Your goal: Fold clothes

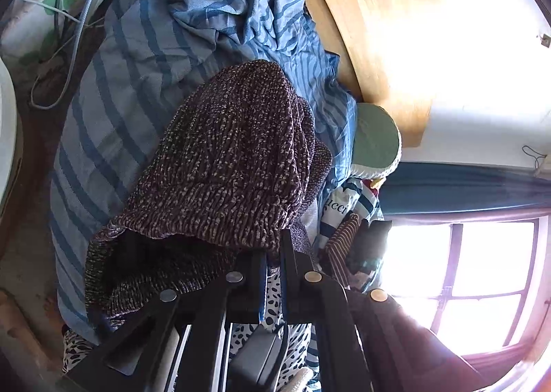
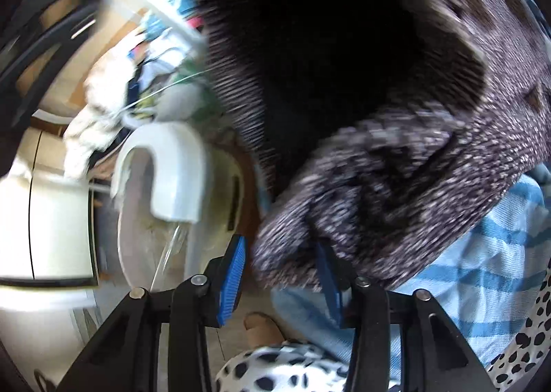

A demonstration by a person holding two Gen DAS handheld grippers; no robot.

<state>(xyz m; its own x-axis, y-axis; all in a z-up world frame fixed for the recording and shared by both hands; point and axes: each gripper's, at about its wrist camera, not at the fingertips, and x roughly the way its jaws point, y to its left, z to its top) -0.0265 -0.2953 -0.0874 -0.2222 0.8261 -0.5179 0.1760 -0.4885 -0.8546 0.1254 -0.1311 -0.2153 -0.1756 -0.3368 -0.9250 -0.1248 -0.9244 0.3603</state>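
A dark purple-brown knit sweater (image 1: 227, 157) hangs bunched in front of the blue striped bedding (image 1: 113, 99). My left gripper (image 1: 273, 256) is shut on a fold of its hem, and the black fingers pinch the knit with no gap. In the right wrist view the same sweater (image 2: 396, 164) is blurred, and its dark opening fills the top. My right gripper (image 2: 280, 275) points steeply down with the sweater's lower edge between its blue pads (image 2: 232, 275). The right pad touches the knit; the left pad stands a little apart from it.
A wooden headboard (image 1: 372, 20) and a bright window (image 1: 482, 278) lie to the right. A green round cushion (image 1: 375, 140) and piled clothes (image 1: 347, 219) sit beside the bedding. Cables (image 1: 72, 23) run at the upper left. A white plastic appliance (image 2: 165, 168) stands left of the right gripper. Black-spotted white fabric (image 2: 282, 371) lies below.
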